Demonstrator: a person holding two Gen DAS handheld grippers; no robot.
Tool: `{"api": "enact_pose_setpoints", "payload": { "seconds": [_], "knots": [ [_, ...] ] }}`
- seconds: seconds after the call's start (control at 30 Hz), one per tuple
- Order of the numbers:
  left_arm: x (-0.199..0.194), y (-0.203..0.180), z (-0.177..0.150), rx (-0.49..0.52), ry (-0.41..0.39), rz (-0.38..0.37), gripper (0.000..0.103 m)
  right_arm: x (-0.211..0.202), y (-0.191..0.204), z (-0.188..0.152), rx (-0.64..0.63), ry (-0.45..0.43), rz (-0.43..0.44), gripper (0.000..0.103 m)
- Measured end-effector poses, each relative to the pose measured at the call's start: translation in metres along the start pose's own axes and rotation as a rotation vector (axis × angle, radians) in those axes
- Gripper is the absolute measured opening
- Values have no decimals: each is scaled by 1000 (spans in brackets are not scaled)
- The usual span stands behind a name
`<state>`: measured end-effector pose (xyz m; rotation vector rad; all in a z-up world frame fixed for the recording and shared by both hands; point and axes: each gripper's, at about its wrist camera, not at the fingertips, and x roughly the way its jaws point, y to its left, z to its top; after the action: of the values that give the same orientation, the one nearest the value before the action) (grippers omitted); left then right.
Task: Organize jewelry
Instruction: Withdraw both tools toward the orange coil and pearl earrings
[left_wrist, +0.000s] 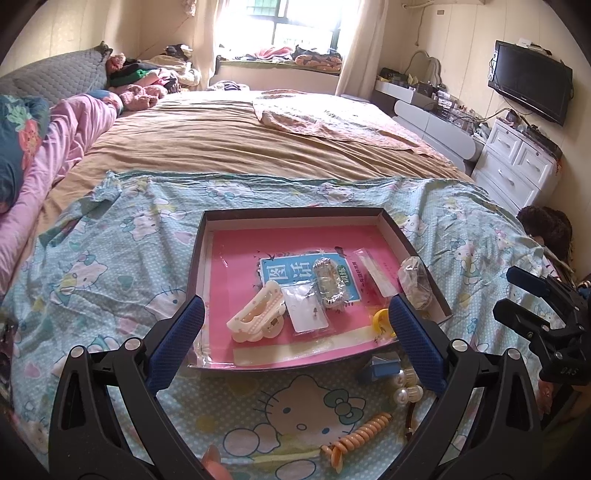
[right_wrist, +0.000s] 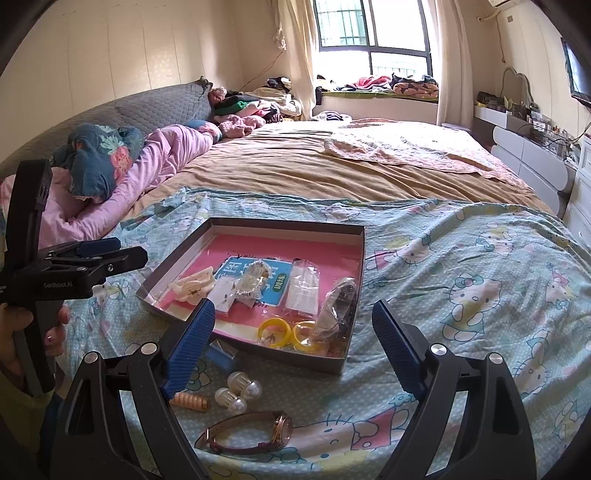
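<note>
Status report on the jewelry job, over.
Left gripper and right gripper open, empty. Watch, pearl clips, spiral tie outside the tray. Path unobstructed.

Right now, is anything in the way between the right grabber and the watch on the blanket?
No, nothing visible blocks it. The watch lies bare on the blanket, just below the open right gripper. The pearl clips sit beside it, not over it. The box beyond is open on top.

Watch (left_wrist: 410, 421) mostly hidden behind the claw finger, pink thing (left_wrist: 212, 463) cut off at the bottom edge, bagged jewelry (right_wrist: 338, 310) too blurred to identify
</note>
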<state>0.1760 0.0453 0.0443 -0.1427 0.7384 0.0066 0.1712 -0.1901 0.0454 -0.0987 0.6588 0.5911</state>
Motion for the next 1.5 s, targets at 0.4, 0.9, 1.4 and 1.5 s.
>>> {"api": "enact_pose_setpoints", "payload": {
  "seconds": [0.4,0.9,1.4,1.5],
  "knots": [
    [-5,-4,-17,28,16,17,93,0,14,-16,-51,41,31,86],
    [-12,-6,-42,38,48,37,93,2,32,-32,-96,84,85,86],
    [-5,-13,-67,73,96,32,93,11,35,-45,-116,143,91,86],
    [1,-15,-73,96,115,33,93,13,32,-47,-114,152,86,86]
  ]
}}
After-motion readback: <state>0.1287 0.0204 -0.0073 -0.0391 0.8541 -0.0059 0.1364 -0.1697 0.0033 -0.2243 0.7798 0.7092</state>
